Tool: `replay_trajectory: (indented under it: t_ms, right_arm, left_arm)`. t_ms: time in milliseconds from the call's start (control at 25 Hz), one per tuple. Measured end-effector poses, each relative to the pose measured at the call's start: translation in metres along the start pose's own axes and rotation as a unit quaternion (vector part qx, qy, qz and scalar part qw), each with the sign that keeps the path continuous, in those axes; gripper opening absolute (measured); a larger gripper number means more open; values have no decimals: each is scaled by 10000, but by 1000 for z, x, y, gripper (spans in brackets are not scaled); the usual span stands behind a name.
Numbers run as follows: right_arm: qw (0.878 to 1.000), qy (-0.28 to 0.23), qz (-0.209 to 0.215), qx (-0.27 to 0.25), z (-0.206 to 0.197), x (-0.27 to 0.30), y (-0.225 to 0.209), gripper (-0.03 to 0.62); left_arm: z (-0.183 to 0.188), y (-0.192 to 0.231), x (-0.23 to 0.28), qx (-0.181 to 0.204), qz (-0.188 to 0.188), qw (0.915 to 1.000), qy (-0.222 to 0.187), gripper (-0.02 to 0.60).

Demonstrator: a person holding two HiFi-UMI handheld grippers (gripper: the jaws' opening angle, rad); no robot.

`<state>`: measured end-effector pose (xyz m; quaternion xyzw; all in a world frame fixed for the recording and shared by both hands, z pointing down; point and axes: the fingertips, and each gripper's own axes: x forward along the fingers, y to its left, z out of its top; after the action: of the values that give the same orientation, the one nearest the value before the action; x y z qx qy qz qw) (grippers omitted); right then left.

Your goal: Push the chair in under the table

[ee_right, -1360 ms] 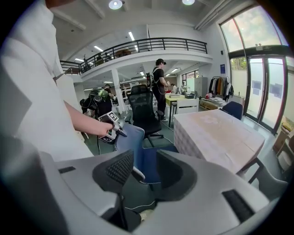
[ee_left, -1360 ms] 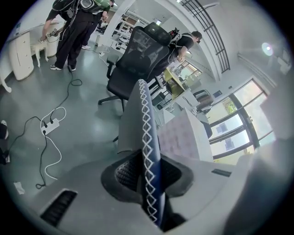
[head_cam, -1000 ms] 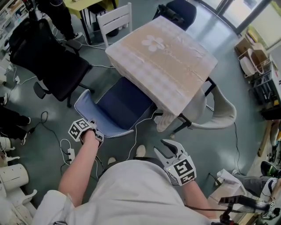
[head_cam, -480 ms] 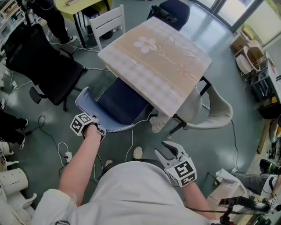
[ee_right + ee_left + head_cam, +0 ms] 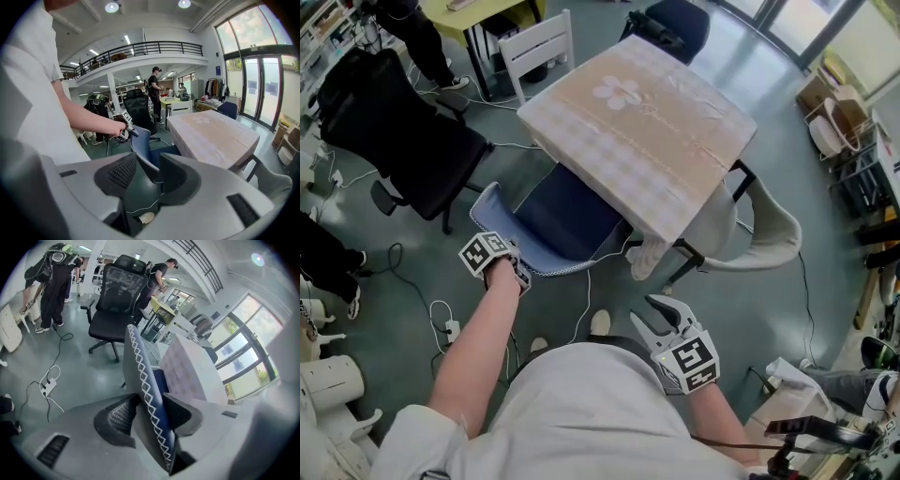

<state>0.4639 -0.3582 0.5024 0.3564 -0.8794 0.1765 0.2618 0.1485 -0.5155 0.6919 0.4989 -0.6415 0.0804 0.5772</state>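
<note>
The blue chair [image 5: 567, 220] stands with its seat partly under the checked-cloth table [image 5: 647, 122]. My left gripper [image 5: 514, 272] is at the top edge of the chair's backrest [image 5: 138, 366]. In the left gripper view the stitched backrest edge runs between the jaws of the left gripper [image 5: 150, 411], which are opening; the left pad stands off it. My right gripper [image 5: 661, 314] hangs open near my body with nothing between its fingers. Past the right gripper [image 5: 145, 168] I see the chair [image 5: 143, 145] and the table [image 5: 211, 131].
A black office chair [image 5: 403, 122] stands left of the blue one. A white chair [image 5: 544, 42] and a dark blue chair [image 5: 680, 23] stand at the far sides, a pale chair [image 5: 769, 230] at the right. Cables and a power strip [image 5: 450, 328] lie on the floor. People [image 5: 51, 287] stand behind.
My left gripper and the chair's backrest have shifted a little toward the table. The right gripper has kept still.
</note>
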Motion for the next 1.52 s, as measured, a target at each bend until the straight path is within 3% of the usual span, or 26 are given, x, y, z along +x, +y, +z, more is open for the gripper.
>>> replay_trajectory:
  t_ms: [200,320,400,480,640,760,960,1120,1280,1520]
  right_arm:
    - [9999,-107,-14,-43,10,0,21,163]
    - [9998,-174,-52,-43,12,1,38,161]
    - [9997,-226,-69,-65,12,-1,78,161]
    - [9994,-300,-109,-133,6,2,154,161]
    - [9980,-455,-268,-336,-36,29,339,129]
    - [9972,-510,-333,-423,-45,44,423,75]
    - [9968,-534,-381,-464,-34,35,474,34]
    - [9963,-545,-439,-506,-28,23,516,25]
    - [9960,-557,-444,-537,-25,12,556,20]
    - [9957,-562,-367,-638,-19,8,599,15]
  left_arm:
    - [13,-7,-34,276,-279,9989,-244,184]
    - [25,-15,-71,525,-731,9947,-502,184]
    - [26,0,-116,689,-1155,9890,-614,182]
    - [23,50,-176,926,-1604,9800,-729,165]
    - [-7,201,-290,1654,-2415,9520,-891,108]
    - [-23,261,-354,2227,-2929,9252,-926,36]
    - [-55,266,-436,2681,-3997,8738,-693,12]
    - [-83,280,-482,3506,-4168,8376,-428,11]
    - [-105,297,-514,3993,-4210,8141,-245,12]
    - [-120,320,-542,4303,-4288,7942,-124,11]
